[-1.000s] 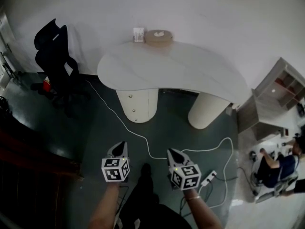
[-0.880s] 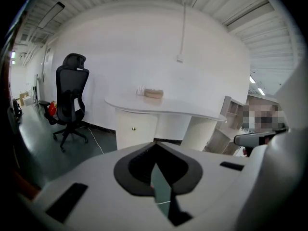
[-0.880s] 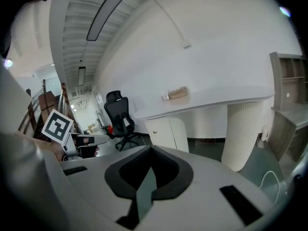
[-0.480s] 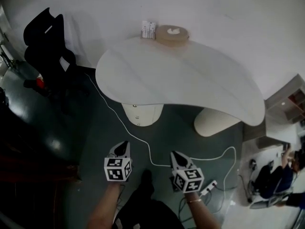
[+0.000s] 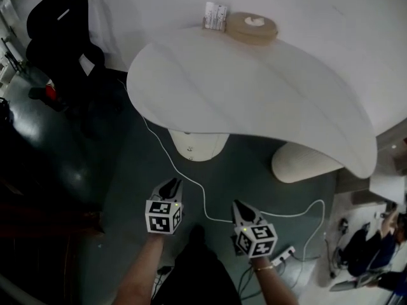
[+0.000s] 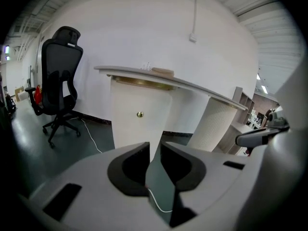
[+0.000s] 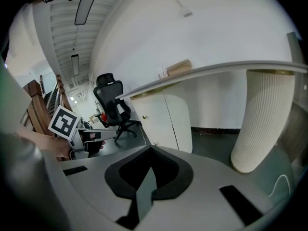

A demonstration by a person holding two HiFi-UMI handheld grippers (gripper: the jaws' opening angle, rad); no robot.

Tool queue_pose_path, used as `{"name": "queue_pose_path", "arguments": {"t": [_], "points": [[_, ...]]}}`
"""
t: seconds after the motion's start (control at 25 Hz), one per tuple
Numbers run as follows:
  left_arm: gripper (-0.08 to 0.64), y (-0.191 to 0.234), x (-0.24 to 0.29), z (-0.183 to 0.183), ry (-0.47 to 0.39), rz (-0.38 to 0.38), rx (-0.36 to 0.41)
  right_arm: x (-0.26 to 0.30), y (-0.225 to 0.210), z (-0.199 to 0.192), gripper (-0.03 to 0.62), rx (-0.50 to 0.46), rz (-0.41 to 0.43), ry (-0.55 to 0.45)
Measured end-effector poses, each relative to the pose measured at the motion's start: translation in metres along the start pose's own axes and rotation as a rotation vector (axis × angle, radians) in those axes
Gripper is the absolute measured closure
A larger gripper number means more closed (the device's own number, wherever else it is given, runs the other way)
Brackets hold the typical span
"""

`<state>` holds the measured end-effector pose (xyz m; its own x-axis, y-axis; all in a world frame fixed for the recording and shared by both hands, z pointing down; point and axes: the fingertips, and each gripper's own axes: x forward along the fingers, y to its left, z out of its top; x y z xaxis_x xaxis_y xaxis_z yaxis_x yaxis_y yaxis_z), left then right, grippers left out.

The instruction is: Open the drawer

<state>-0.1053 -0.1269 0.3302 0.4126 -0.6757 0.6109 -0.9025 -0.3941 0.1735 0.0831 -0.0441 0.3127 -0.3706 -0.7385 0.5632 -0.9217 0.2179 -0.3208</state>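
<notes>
**A:** so what's the setup look like?

**B:** One white bench [image 5: 254,94], smooth top, curvy kidney shape. Under its left end there's a rounded cream pedestal [image 5: 194,146]. That carries the drawer [image 6: 137,100], which has a plain smooth front and a little round brass knob [image 6: 139,114]. Under the right end is one fat cylinder leg [image 7: 264,119], ribbed all the way round.

**A:** and the claws?

**B:** Two, grey plastic with black pads, a marker cube on each. The left claw [image 5: 170,184] [image 6: 154,150] has just been cracking open, so there's a narrow gap with nothing in it. The right claw [image 5: 238,203] [image 7: 151,148] is pinched together at the tips, empty too. Both hang over the glossy dark green floor [image 5: 127,170], pointed at the pedestal and well apart from the drawer.

**A:** how many knobs?

**B:** One in the left gripper view, two stacked in the right gripper view. I can't make out the seams, so no drawer count from me.

**A:** other stuff?

**B:**
- One flat round tan box [image 5: 252,27] at the bench's far edge, with one small packet [image 5: 215,16] just beside it.
- One black chair [image 5: 57,24] off the left end.
- One thin white cable [image 5: 203,199] snaking across the floor between the claws.
- One white power strip [image 5: 283,255] near the right claw.
</notes>
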Motion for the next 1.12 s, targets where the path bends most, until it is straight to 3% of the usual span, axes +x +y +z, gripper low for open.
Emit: {"name": "queue_pose_path", "arguments": {"t": [0.44, 1.12], "points": [[0.443, 0.030, 0.097, -0.081, -0.014, 0.017, -0.018, 0.092, -0.041, -0.083, 0.588, -0.046, 0.048, 0.009], [0.359, 0.093, 0.262, -0.193, -0.034, 0.045, -0.009, 0.238, -0.126, -0.192, 0.588, -0.074, 0.027, -0.023]]}}
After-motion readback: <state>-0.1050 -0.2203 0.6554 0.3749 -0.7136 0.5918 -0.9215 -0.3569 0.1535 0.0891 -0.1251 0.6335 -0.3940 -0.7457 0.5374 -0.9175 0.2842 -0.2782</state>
